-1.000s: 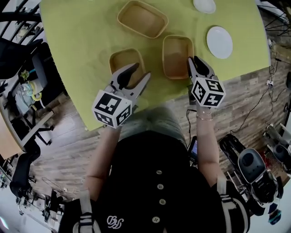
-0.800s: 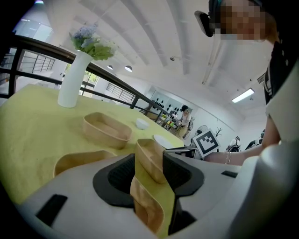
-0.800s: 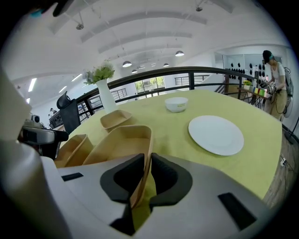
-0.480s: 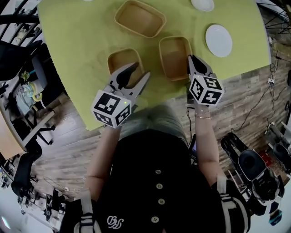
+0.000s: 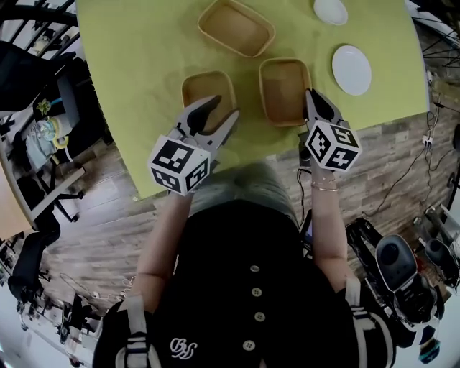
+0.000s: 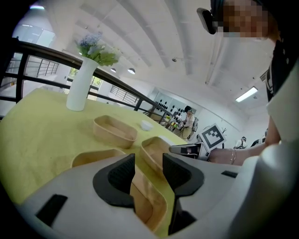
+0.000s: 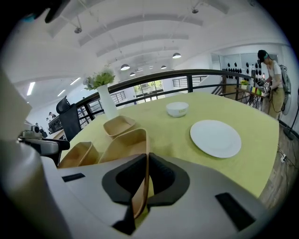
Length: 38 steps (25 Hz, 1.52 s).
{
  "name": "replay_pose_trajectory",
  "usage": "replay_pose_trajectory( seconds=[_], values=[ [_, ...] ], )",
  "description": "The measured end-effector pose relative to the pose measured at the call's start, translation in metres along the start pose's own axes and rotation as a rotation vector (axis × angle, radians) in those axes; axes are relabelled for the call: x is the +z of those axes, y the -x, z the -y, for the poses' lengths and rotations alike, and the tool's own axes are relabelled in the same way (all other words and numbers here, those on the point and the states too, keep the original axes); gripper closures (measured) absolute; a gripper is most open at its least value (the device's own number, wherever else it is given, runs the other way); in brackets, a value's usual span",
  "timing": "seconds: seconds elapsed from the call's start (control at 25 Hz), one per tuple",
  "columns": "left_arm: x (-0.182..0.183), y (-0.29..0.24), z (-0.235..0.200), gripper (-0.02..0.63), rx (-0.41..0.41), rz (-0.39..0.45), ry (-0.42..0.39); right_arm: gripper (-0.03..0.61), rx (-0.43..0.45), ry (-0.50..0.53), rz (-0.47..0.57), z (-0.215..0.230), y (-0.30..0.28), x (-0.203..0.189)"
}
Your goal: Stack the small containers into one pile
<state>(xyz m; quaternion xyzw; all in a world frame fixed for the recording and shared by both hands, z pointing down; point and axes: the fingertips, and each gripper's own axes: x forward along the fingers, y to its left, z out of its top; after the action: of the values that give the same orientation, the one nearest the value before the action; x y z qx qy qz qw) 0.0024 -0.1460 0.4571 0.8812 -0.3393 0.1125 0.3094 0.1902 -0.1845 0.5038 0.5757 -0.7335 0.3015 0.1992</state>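
Note:
Three shallow tan containers lie on the yellow-green tablecloth: a left one (image 5: 203,90), a middle one (image 5: 284,90) and a far one (image 5: 236,27). My left gripper (image 5: 221,113) is open and straddles the near right corner of the left container (image 6: 93,158); that rim runs between the jaws and there is a gap on the right side. My right gripper (image 7: 147,175) has just been closing. It is now shut on the thin right wall of the middle container (image 7: 124,142), which stands edge-on between the pads.
A white plate (image 5: 351,70) and a small white bowl (image 5: 330,10) lie right of the containers. A white vase (image 6: 80,84) with flowers stands at the far side. The table's near edge (image 5: 244,154) runs just under both grippers, close to the person's body.
The right gripper's jaws have come together on the middle container's right wall. The left gripper still stands open over the left container. The head view has shifted slightly.

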Motion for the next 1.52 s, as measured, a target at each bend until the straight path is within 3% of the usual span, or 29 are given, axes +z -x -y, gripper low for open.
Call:
replay_pose_trajectory(
  seconds=[0.44, 0.8, 1.24, 1.52],
  values=[
    [0.002, 0.033, -0.008, 0.433, 0.04, 0.041, -0.008, 0.551, 0.068, -0.034, 0.063, -0.04, 0.025, 0.022],
    [0.011, 0.059, -0.021, 0.433, 0.094, 0.098, -0.005, 0.551, 0.201, -0.008, 0.076, -0.103, 0.031, 0.033],
    [-0.006, 0.087, -0.04, 0.433, 0.153, 0.111, 0.039, 0.551, 0.323, -0.035, 0.029, -0.161, 0.014, 0.018],
    [-0.015, 0.096, -0.051, 0.448, 0.194, 0.106, 0.067, 0.551, 0.327, -0.081, 0.031, -0.176, 0.01, 0.005]
  ],
)
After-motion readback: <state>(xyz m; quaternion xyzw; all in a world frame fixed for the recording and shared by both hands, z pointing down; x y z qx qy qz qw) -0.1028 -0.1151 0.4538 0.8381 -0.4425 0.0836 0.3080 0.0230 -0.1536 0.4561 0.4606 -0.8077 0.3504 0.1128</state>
